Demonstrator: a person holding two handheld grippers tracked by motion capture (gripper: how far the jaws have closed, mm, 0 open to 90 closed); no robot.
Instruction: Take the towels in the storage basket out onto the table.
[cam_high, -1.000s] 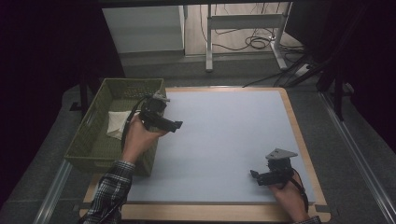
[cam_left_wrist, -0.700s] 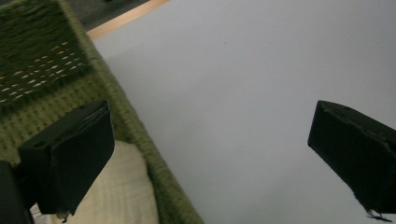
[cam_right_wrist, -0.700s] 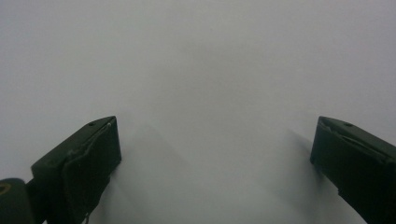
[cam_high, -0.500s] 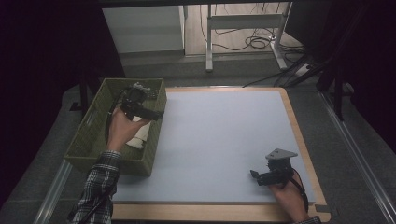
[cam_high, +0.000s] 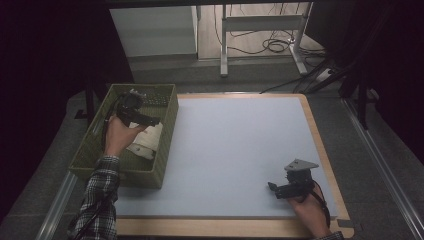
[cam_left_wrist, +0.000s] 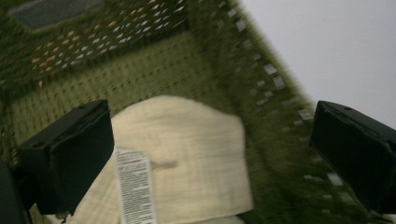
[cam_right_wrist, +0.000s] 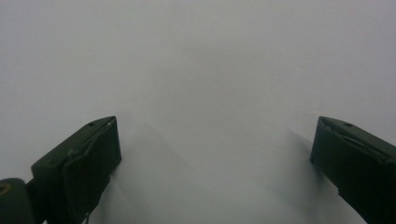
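A green woven basket (cam_high: 169, 135) stands at the table's left edge. Inside it lies a folded cream cloth (cam_high: 147, 141) with a white label (cam_left_wrist: 135, 186). My left gripper (cam_high: 150, 120) hovers over the basket, jaws wide apart, empty; in the left gripper view (cam_left_wrist: 210, 154) the cream cloth (cam_left_wrist: 187, 163) lies just below and between them. My right gripper (cam_high: 274, 189) rests low near the table's front right corner, open and empty, and the right gripper view (cam_right_wrist: 215, 163) looks along it at the bare grey mat (cam_right_wrist: 210, 70).
A dark flat object (cam_high: 152, 100) lies at the basket's far end. The grey mat (cam_high: 235, 150) covers the table inside a wooden border (cam_high: 320, 145). Beyond the table stand a white desk frame (cam_high: 260, 25) and floor cables (cam_high: 272, 46).
My left gripper has moved left from the basket's right rim to above its inside. The right gripper has stayed put.
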